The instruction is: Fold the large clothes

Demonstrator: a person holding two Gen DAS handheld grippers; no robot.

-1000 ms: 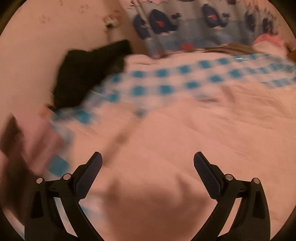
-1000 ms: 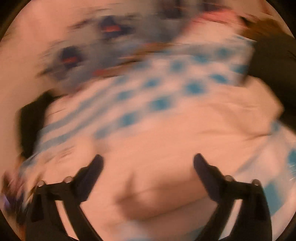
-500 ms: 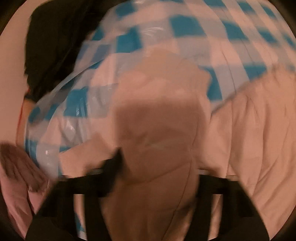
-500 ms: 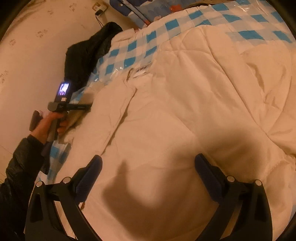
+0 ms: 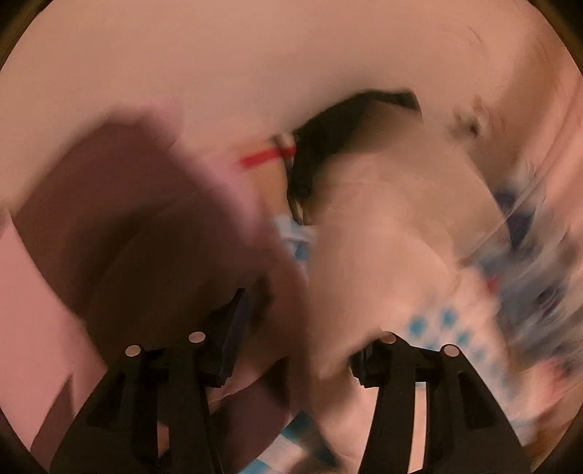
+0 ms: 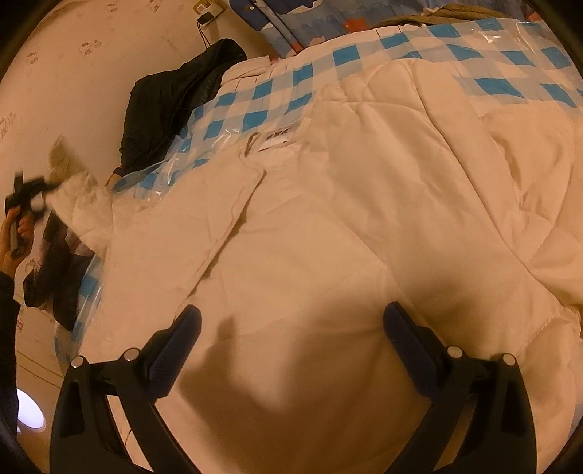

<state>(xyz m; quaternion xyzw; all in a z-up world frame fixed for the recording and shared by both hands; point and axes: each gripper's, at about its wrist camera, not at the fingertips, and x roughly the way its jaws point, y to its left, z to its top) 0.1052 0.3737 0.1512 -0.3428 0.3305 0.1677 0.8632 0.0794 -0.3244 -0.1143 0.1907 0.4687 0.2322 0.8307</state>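
Note:
A white padded coat (image 6: pixel 328 218) lies spread out, its collar label (image 6: pixel 278 136) up. My right gripper (image 6: pixel 291 328) hovers just above its middle, open, with nothing between the fingers. Far left in the right wrist view, my left gripper (image 6: pixel 25 189) holds up a corner of the coat (image 6: pixel 83 204), pulled taut off the surface. The left wrist view is blurred. There the white cloth (image 5: pixel 364 262) fills the space between the fingers of my left gripper (image 5: pixel 306 328) and covers the right one. The left jaws are opening, with cloth still between them.
A blue-and-white checked plastic sheet (image 6: pixel 262 94) lies under the coat. A black jacket (image 6: pixel 175 105) is heaped at its far left edge. Whale-print bedding (image 6: pixel 309 18) and a wall socket (image 6: pixel 207 14) are behind. A person's hand (image 6: pixel 14 237) grips the left tool.
The left gripper closed on the coat's corner, then swung up and away to the left, rolling as it went. The right gripper came down over the coat and has since held still.

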